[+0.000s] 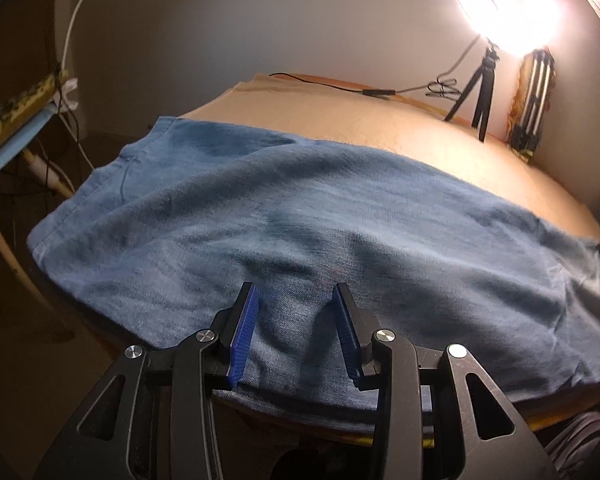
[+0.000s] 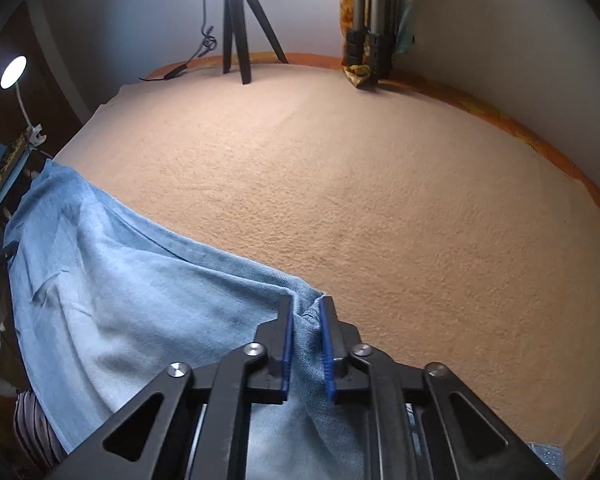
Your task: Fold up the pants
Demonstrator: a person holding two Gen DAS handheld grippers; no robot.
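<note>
Blue pants lie spread across the near part of a table covered with a beige cloth, and their near edge hangs over the table's front. My left gripper is open, its blue pads just above the fabric near the front edge, holding nothing. In the right wrist view the pants fill the lower left. My right gripper has its jaws narrowly apart around a raised fold at the pants' right end; the cloth runs between the pads.
A black tripod with a bright lamp and a second folded tripod stand at the table's far edge by the wall. A cable lies along the back. A gooseneck lamp and a shelf stand left.
</note>
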